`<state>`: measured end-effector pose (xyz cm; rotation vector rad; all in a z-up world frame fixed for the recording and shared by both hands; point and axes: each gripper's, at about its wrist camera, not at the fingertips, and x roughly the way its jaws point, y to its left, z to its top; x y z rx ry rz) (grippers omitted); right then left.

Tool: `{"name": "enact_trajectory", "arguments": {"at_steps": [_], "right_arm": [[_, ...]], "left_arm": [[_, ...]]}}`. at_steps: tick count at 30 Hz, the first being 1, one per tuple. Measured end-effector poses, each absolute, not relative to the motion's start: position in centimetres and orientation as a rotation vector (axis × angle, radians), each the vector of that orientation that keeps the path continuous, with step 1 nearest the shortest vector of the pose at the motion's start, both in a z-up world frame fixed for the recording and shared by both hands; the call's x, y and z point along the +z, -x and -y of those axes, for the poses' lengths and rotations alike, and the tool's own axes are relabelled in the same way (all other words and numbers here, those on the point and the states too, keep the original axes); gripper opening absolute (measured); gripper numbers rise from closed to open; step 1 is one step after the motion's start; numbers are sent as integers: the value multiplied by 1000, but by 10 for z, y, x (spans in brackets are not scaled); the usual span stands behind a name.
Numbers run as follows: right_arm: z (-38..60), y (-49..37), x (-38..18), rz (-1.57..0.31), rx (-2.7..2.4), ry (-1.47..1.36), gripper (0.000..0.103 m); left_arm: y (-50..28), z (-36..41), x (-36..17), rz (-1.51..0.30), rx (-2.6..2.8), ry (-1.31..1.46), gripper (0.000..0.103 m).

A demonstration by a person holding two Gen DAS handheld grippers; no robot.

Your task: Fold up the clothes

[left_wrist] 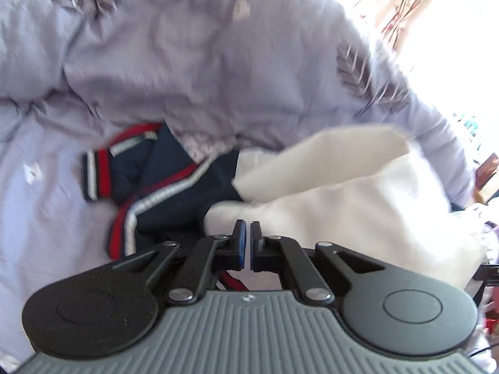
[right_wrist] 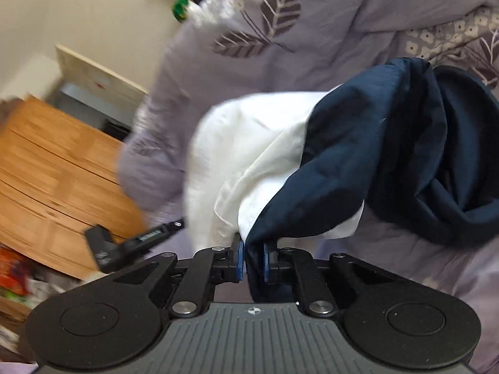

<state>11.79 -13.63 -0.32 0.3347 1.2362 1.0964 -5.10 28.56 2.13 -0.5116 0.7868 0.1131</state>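
A navy jacket with red and white stripes (left_wrist: 156, 174) and a white lining (left_wrist: 327, 193) lies crumpled on a lilac bedspread (left_wrist: 156, 62). My left gripper (left_wrist: 248, 233) is shut, with nothing visible between its pads, just above the white cloth. In the right wrist view the navy jacket (right_wrist: 389, 155) with its white lining (right_wrist: 249, 149) hangs bunched from my right gripper (right_wrist: 253, 249), which is shut on a navy fold of it. The other gripper's black body (right_wrist: 124, 243) shows at the left there.
The lilac bedspread with leaf prints (right_wrist: 265, 25) fills the background. A wooden cabinet (right_wrist: 53, 162) and a cream wall stand left of the bed in the right wrist view. A bright window with curtains (left_wrist: 436, 15) is at the upper right.
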Motion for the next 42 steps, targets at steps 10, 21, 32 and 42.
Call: {"name": "enact_trajectory", "arguments": {"at_steps": [10, 21, 32, 42], "right_arm": [[130, -81, -75, -1337, 934, 46, 86], [94, -59, -120, -1227, 803, 157, 90], [83, -60, -127, -1223, 819, 78, 74], [107, -81, -67, -1159, 968, -290, 9]], "left_arm": [[71, -264, -48, -985, 84, 400, 77], [26, -231, -121, -888, 29, 391, 78], [10, -214, -124, -870, 13, 382, 60], [60, -219, -57, -817, -137, 424, 0]]}}
